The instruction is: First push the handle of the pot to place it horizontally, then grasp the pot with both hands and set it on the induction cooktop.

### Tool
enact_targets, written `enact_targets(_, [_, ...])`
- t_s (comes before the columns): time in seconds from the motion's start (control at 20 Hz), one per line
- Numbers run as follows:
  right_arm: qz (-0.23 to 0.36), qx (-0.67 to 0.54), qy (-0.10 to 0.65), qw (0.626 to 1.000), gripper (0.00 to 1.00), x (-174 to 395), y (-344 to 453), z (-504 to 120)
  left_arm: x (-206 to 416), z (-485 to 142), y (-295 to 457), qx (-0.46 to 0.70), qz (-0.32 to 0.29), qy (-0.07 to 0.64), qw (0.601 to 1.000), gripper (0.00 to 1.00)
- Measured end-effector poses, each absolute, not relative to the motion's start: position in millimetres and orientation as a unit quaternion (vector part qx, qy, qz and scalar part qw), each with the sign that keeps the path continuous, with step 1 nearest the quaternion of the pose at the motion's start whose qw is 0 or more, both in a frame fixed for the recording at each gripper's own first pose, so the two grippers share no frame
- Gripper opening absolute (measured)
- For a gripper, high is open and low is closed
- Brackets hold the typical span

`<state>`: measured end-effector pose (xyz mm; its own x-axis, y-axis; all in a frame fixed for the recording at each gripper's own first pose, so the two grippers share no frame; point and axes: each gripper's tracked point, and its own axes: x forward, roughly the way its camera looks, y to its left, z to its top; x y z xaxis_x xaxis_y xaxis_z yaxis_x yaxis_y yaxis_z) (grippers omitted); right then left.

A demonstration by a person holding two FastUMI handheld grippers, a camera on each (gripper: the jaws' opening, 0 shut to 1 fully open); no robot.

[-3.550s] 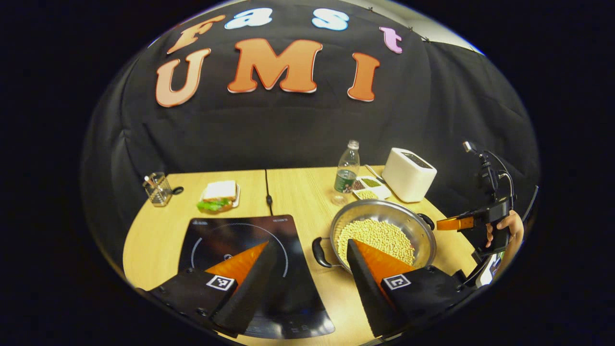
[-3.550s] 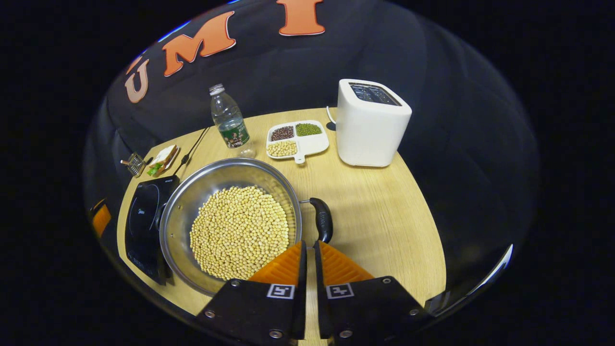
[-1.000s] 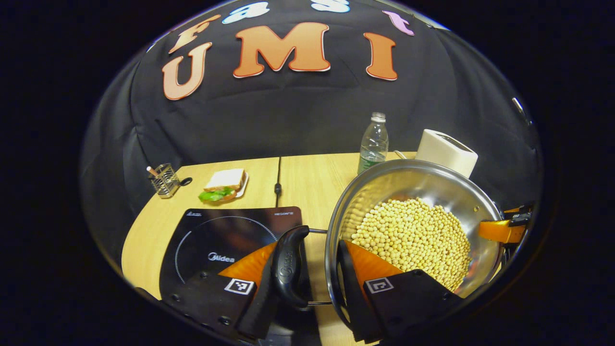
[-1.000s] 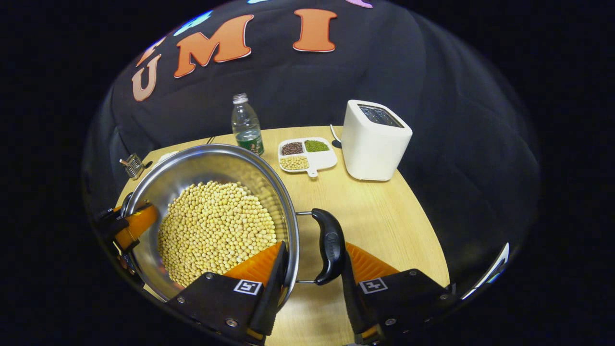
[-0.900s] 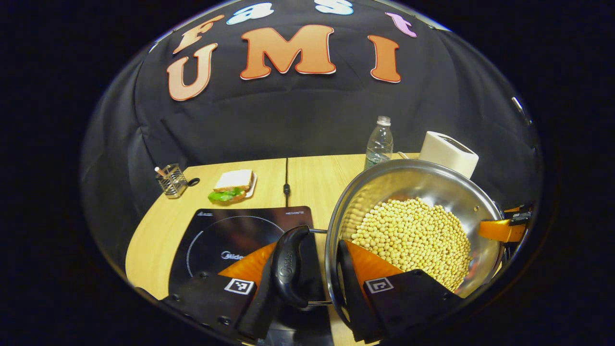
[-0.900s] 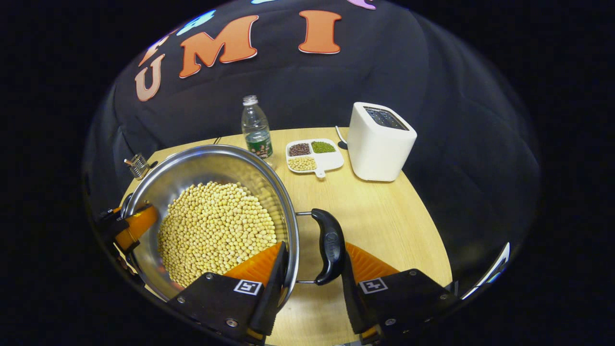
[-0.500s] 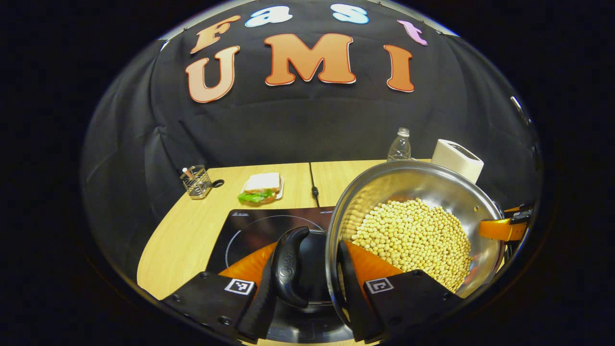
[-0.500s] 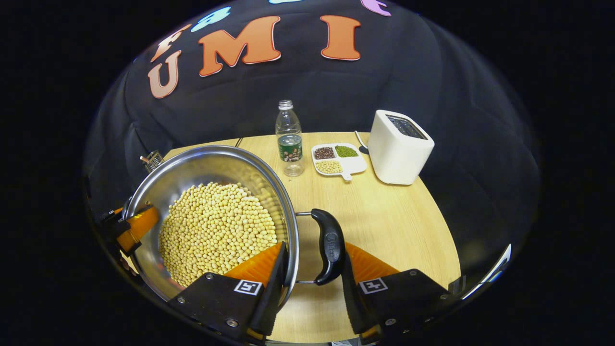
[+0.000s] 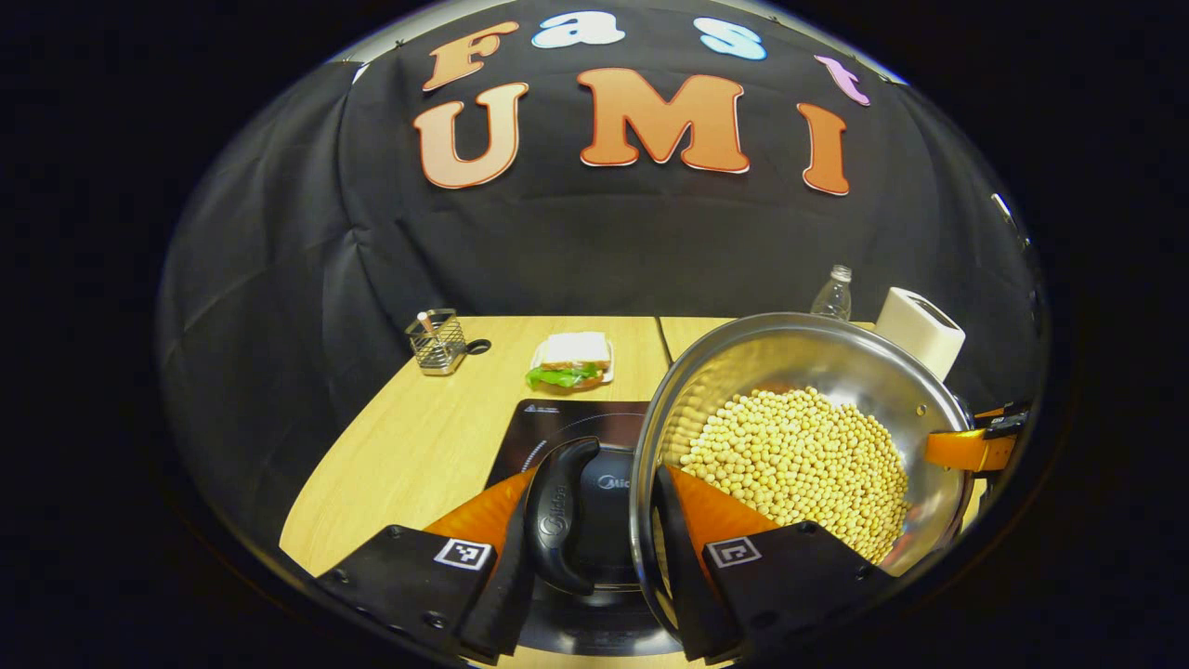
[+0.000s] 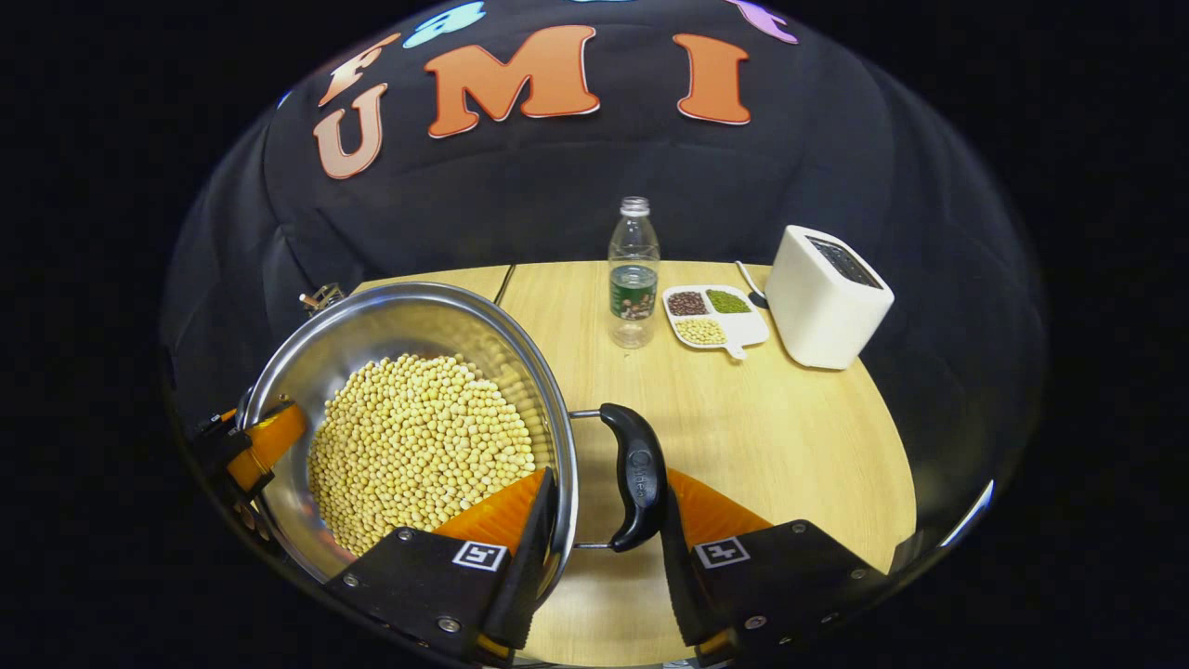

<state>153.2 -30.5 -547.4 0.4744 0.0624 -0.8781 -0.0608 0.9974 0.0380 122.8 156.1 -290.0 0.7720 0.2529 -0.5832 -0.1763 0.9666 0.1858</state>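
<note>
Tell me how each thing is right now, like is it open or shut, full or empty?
pot: holds yellow beans, gripped at both handles
left gripper: shut on the pot's left handle and rim
right gripper: shut on the pot's right handle and rim
induction cooktop: partly under the pot
water bottle: upright, cap on
toaster: slots empty
sandwich: lying on its plate
divided dish: three sections filled

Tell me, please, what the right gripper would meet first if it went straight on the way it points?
Beyond the pot it holds, probably the water bottle; depth is unclear.
</note>
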Motion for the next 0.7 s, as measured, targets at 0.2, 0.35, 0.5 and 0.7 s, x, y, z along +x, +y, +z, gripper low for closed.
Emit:
enact_targets(0.2, [0.047,-0.001,0.507,0.860,0.59,154,-29,-554,125,-284,186,0.061,0.127,0.315,0.938,0.68])
enact_targets(0.35, [0.055,-0.001,0.510,0.858,0.59,155,-28,-557,127,-288,206,0.064,0.134,0.320,0.936,0.67])
enact_targets(0.5, [0.059,0.000,0.524,0.850,0.59,156,-31,-553,130,-297,225,0.070,0.140,0.331,0.931,0.68])
enact_targets(0.7, [0.061,-0.006,0.535,0.843,0.59,156,-30,-552,134,-319,243,0.062,0.143,0.347,0.925,0.69])
